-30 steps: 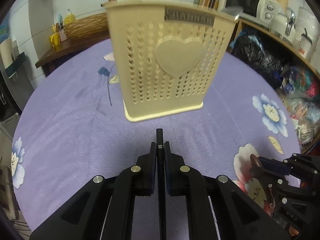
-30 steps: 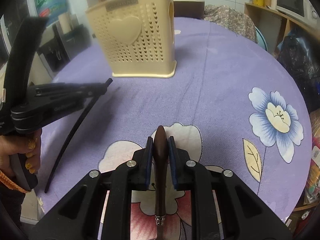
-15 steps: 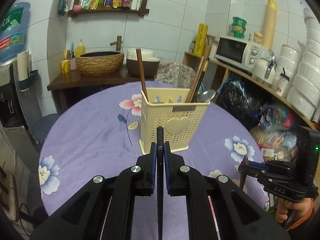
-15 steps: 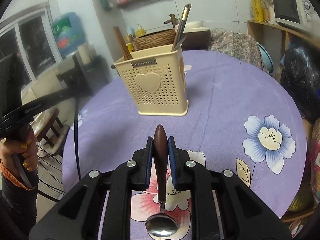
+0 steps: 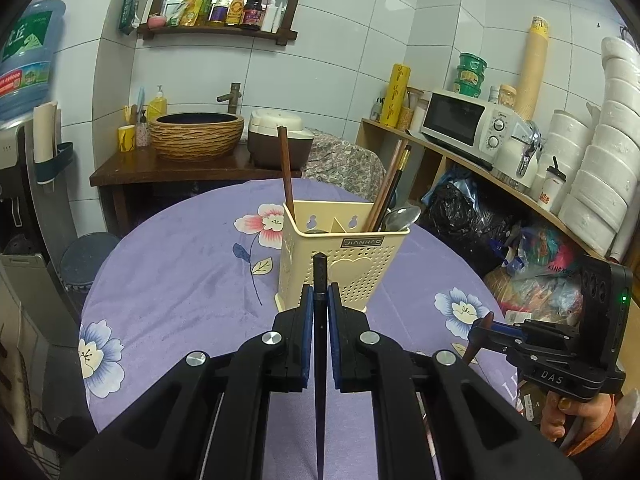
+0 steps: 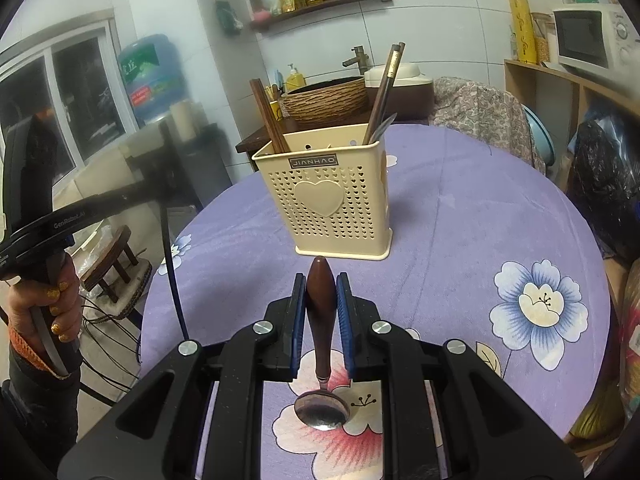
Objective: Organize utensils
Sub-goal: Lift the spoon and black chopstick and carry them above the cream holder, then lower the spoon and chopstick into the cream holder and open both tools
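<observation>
The left gripper (image 5: 320, 304) clenches a black chopstick (image 5: 320, 360) and the right gripper (image 6: 321, 304) a wooden-handled spoon (image 6: 321, 320), cutlery caddy (image 6: 328, 204) at twelve o'clock.

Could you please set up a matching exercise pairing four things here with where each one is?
Things:
1. spoon
2. black chopstick
3. holder
4. microwave

Places:
A. on the wooden shelf by the wall
B. standing on the purple tablecloth
C. clamped in the right gripper
D. clamped in the left gripper

Pairs: 1-C, 2-D, 3-B, 4-A
</observation>
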`<state>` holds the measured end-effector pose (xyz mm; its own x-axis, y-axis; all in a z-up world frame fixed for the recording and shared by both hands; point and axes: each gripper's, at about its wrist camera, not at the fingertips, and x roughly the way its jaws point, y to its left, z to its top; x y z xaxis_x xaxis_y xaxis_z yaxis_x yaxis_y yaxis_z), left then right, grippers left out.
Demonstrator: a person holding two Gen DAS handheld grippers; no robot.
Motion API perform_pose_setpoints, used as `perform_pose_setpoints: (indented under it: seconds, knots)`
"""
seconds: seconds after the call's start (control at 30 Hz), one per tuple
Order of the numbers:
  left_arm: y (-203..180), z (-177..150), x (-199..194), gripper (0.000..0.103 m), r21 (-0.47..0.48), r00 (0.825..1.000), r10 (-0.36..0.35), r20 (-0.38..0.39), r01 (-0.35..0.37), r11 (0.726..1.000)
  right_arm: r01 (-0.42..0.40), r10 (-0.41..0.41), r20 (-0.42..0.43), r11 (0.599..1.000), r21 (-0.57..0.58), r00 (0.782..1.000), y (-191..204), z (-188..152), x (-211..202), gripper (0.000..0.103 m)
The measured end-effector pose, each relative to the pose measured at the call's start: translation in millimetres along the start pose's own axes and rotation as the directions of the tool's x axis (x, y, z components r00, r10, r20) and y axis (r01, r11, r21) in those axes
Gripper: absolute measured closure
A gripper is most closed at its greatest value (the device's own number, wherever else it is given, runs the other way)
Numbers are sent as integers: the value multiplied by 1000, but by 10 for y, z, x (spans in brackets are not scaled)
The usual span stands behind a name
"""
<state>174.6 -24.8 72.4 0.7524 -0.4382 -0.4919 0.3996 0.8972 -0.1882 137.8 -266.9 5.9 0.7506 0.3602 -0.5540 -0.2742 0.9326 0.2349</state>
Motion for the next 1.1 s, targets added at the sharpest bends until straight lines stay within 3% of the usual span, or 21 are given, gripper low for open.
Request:
perform_pose_setpoints:
  seconds: [0.47,0.7,0.93,1.1]
  knots:
    - [-30,89,-37,95,6,999,-39,3,39,999,-26,25,-8,998,-49,1000,139,125,21,87]
    - [-59,246,-82,95,29,999,-44,18,43,999,-42,43,13,996,-82,999,224,363,-40,87]
    - [-152,929,-304,95,52,989,-29,144,22,998,-13,27,136,994,-104,990,273,1092,-246,87]
    - [-265,1502,-413,95,58,961,11,277,-29,998,47,-20,256,994,-102,967,334,1732,-361,87]
